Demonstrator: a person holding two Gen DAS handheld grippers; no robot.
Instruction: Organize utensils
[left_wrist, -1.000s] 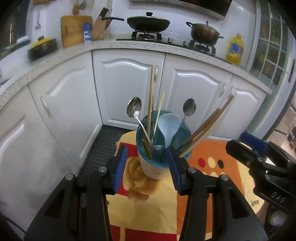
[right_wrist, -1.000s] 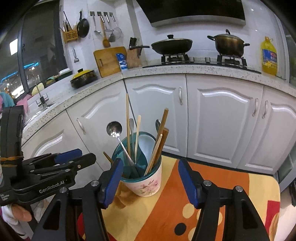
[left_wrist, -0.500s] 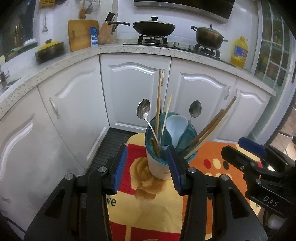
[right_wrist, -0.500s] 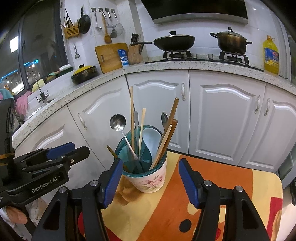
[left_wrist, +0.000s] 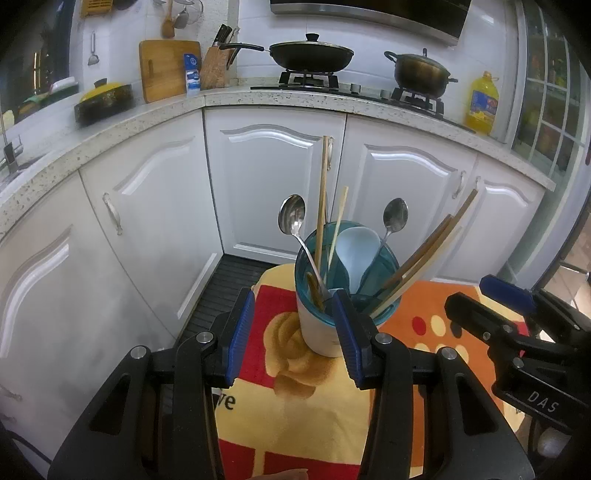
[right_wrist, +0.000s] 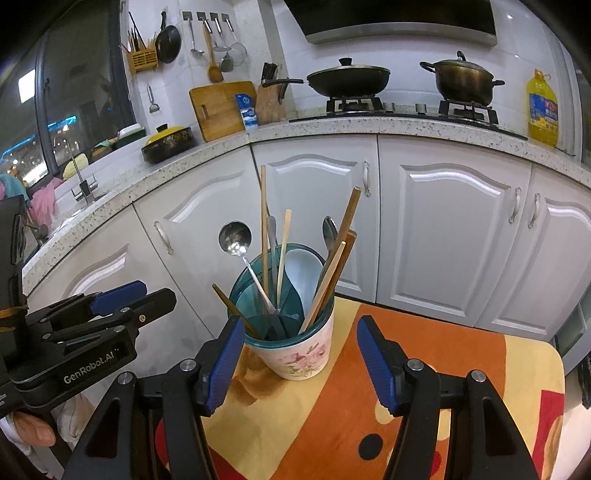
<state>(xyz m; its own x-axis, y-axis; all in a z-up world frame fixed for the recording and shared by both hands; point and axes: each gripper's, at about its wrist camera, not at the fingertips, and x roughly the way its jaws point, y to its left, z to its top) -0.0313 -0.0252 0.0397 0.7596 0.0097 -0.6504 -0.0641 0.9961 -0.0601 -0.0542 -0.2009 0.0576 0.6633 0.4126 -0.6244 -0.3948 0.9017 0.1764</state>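
The utensil cup (right_wrist: 293, 343), a floral ceramic pot with a teal plastic insert, stands on the cloth-covered desk (right_wrist: 461, 376) just ahead of both tools. It holds wooden chopsticks (right_wrist: 334, 266), two metal spoons, one a round-bowled spoon (right_wrist: 235, 238) leaning left, and a pale plastic ladle (right_wrist: 301, 266). The left gripper (left_wrist: 291, 332) is spread with nothing between its pads, its right finger just in front of the cup's rim. The right gripper (right_wrist: 295, 365) is also spread and empty, with the cup framed between its fingers but, as far as can be told, not touched

The cup looks heavy and breakable, and top-heavy with tall sticks in it, so a sideways knock could tip it. The chopsticks are light, stiff and thin, likely best pinched high on the shaft where they fan apart. The spoons are smooth and slippery; the neck below the bowl seems the surest hold
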